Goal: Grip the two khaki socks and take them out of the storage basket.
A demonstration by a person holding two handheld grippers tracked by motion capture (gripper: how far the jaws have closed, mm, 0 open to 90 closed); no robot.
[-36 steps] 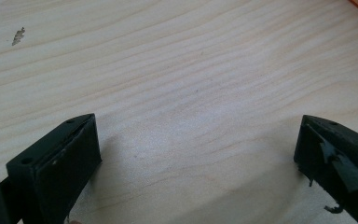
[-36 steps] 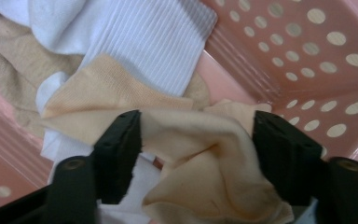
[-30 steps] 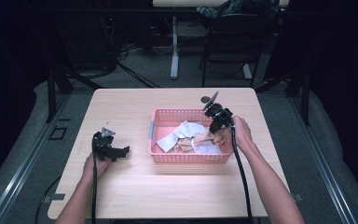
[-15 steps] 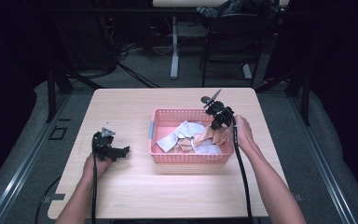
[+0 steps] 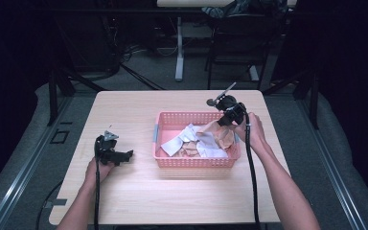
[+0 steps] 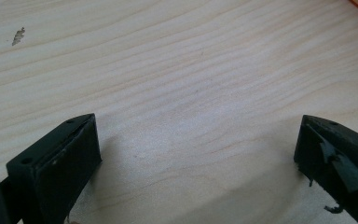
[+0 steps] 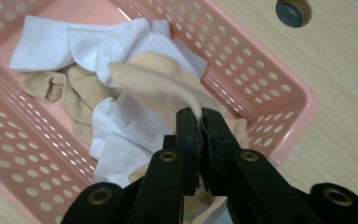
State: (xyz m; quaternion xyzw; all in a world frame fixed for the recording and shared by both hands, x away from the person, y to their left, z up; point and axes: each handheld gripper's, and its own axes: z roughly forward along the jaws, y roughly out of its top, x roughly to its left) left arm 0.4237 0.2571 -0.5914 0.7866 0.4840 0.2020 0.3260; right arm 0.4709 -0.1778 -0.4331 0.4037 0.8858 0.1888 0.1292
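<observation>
Pulling a beige sock (image 7: 161, 86) out of the pink basket (image 5: 194, 162): right tongs (image 7: 199, 122) are pinching it just above the sock pile. Left tongs (image 6: 196, 154) sit spread over bare counter (image 5: 124, 110). Next it probably needs lifting clear of the basket.

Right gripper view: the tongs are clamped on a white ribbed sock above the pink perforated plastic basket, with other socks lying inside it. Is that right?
Not quite. In the right gripper view the right tongs are clamped on a beige sock, not a white ribbed one. The white ribbed socks lie in the pink perforated plastic basket with the other socks, as stated.
</observation>
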